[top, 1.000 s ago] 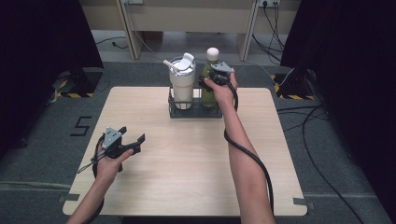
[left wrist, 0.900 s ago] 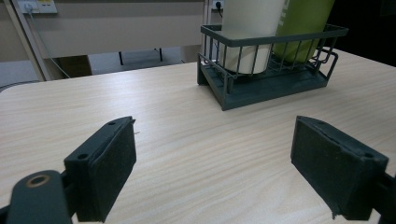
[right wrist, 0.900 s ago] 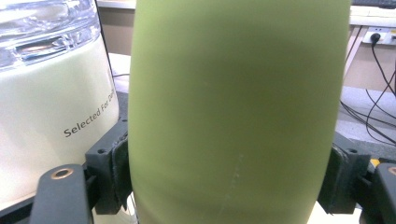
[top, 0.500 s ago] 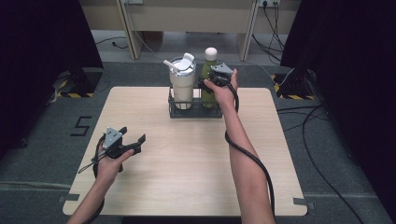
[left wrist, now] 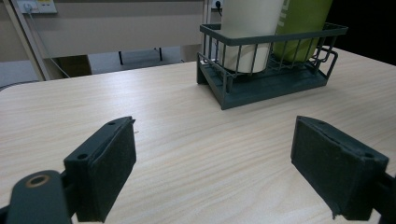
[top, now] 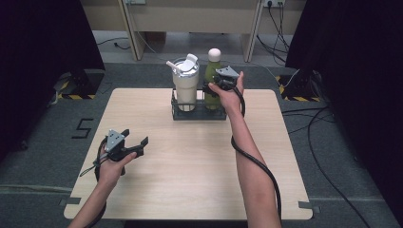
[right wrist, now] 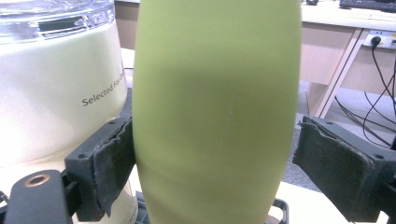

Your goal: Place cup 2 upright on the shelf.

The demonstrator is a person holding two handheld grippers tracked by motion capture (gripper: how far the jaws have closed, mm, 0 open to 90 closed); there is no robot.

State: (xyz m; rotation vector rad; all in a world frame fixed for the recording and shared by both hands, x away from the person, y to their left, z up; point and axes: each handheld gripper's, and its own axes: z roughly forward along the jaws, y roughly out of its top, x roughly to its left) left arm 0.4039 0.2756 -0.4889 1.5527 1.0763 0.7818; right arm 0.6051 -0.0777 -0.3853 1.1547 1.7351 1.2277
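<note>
The tall green metal bottle (right wrist: 217,112) stands upright in the dark wire rack (top: 198,112) at the table's (top: 190,180) far edge, between the right hand-held gripper's (top: 212,87) spread jaws, left pad touching, right pad apart. The left hand-held gripper (top: 135,147) hovers open, near-left.

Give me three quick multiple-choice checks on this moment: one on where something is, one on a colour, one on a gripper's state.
1. Where does the green bottle stand?
A. flat on the table
B. in the wire rack, beside the white tumbler
C. on the floor

2. What colour is the bottle's cap?
A. black
B. red
C. pale, whitish

3. How is the left hand-held gripper?
A. open over bare table
B. shut on the tumbler
C. shut on the rack

Answers: 1 B, the rack's bars surround both containers. 2 C, the high view shows a pale rounded cap. 3 A, its jaws stand wide apart with nothing between them.
</note>
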